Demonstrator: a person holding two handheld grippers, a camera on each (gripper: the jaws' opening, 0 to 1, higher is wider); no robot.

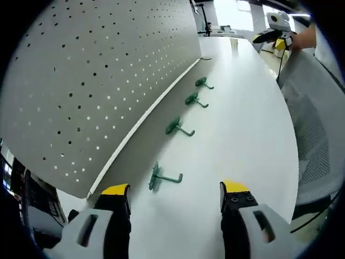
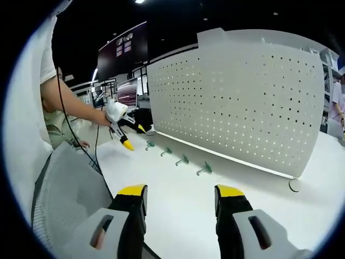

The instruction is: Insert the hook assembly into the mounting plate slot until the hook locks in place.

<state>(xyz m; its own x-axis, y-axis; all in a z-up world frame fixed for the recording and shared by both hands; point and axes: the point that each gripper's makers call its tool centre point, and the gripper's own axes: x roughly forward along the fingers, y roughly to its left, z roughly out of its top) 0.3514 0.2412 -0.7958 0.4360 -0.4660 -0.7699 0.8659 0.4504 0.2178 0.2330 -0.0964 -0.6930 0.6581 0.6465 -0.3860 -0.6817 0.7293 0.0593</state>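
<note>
Just ahead of the open left gripper (image 1: 175,195) lies a hook (image 1: 161,177).

A grey mesh chair back (image 2: 64,189) stands beside the white table (image 2: 178,205).

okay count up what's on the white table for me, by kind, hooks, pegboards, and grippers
Green hooks: 4
Perforated pegboard panel: 1
Yellow-tipped grippers: 2, the left gripper and the right gripper, both open and holding nothing
Total: 7
</note>
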